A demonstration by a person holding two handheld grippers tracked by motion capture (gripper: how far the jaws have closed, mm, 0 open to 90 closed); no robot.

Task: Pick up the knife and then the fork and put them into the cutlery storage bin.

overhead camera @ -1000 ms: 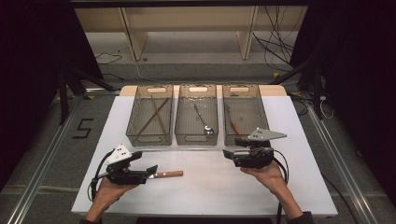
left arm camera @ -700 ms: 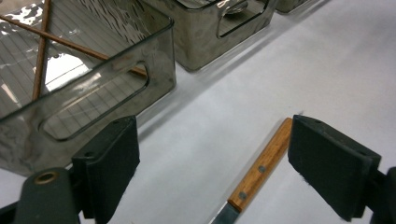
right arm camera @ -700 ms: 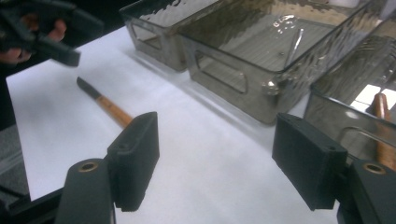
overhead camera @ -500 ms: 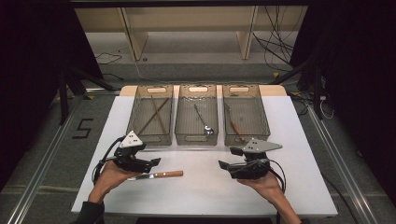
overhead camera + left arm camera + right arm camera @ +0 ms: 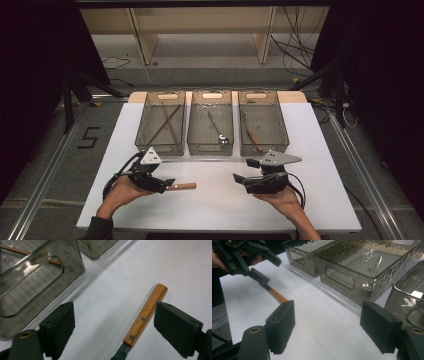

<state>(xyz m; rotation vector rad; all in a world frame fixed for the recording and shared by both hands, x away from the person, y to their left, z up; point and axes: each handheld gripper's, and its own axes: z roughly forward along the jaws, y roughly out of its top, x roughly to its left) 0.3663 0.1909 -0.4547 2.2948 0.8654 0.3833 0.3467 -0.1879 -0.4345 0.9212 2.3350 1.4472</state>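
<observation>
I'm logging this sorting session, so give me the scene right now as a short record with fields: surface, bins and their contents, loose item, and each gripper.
surface: white table
left bin: two crossed chopsticks
middle bin: spoon
right bin: wooden-handled utensil
loose item: knife with wooden handle, lying flat on the table in front of the left bin
left gripper: open, jaws either side of the knife handle, not pressing it
right gripper: open, nothing between its jaws, over bare table
</observation>
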